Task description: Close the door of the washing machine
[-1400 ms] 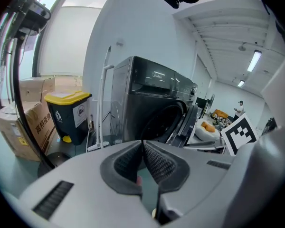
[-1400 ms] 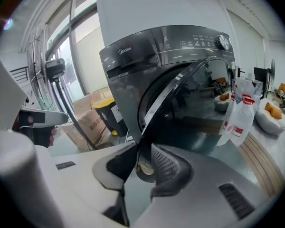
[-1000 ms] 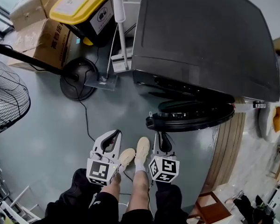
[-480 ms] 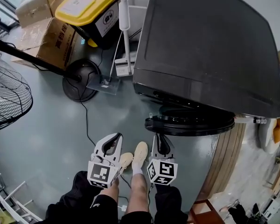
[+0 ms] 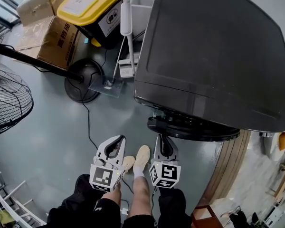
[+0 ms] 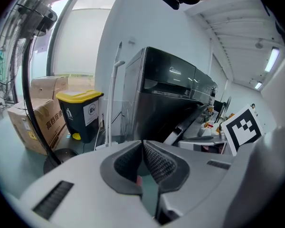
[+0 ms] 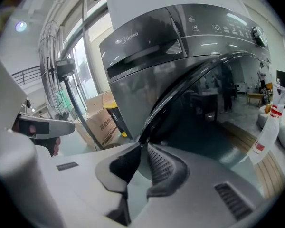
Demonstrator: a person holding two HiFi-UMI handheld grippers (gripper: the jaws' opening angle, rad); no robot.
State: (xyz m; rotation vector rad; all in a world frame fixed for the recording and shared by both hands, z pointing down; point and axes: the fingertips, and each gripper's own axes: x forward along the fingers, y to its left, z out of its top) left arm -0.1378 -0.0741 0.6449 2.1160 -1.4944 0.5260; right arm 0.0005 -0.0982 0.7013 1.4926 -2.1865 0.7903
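Note:
The dark grey washing machine fills the upper right of the head view. Its round door stands open and sticks out from the front. In the right gripper view the door swings out just ahead of my right gripper. That gripper sits just below the door's left end. Its jaws have just been closing and stand open by a slim gap, with nothing between them. My left gripper hangs left of it over the floor, shut and empty. The left gripper view shows those jaws with the machine beyond.
A yellow-lidded bin and cardboard boxes stand left of the machine, with a white pole beside them. A fan with a round base and a cable occupy the floor. The person's shoes are between the grippers. Wooden boards lie at the right.
The head view has drawn closer to the machine, whose top now hides more of the open door. Both grippers have edged forward with it.

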